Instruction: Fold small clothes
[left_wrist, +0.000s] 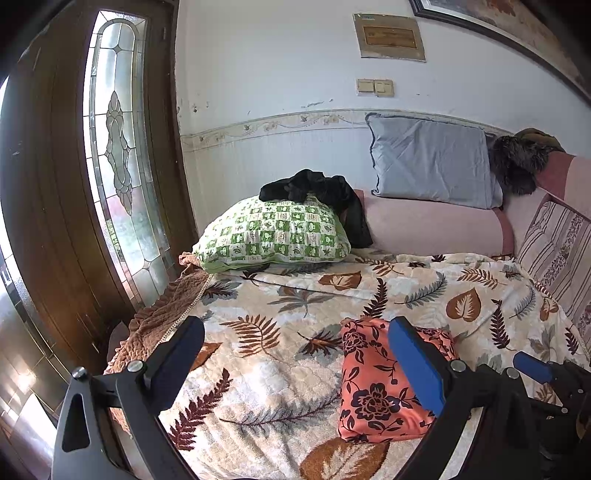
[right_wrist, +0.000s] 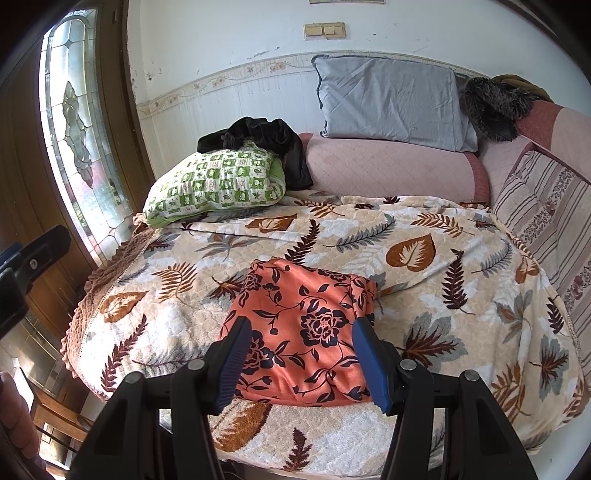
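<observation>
The folded orange floral garment (right_wrist: 303, 332) lies as a compact, roughly square bundle on the leaf-patterned blanket (right_wrist: 443, 258) that covers the bed, near the front edge and slightly right of the bed's middle. In the left wrist view the same garment (left_wrist: 373, 384) sits low and to the right, partly behind that tool's right finger.

The right tool (right_wrist: 301, 363) hovers just above the garment's near edge with its blue-padded fingers spread apart, one over each front corner, pinching nothing. The left tool (left_wrist: 295, 363) is also spread wide, empty, to the left of the garment over bare blanket; its right finger overlaps the cloth in view, though contact cannot be judged.

Farther back, a green checked pillow (right_wrist: 218, 184) rests at the left head of the bed with a black garment (right_wrist: 258, 140) draped over it. Behind runs a pink bolster (right_wrist: 388, 166), with a grey pillow (right_wrist: 391, 103) leaning on the wall above it. A striped cushion (right_wrist: 543, 206) stands at the right, and a stained-glass door (right_wrist: 70, 110) at the left
</observation>
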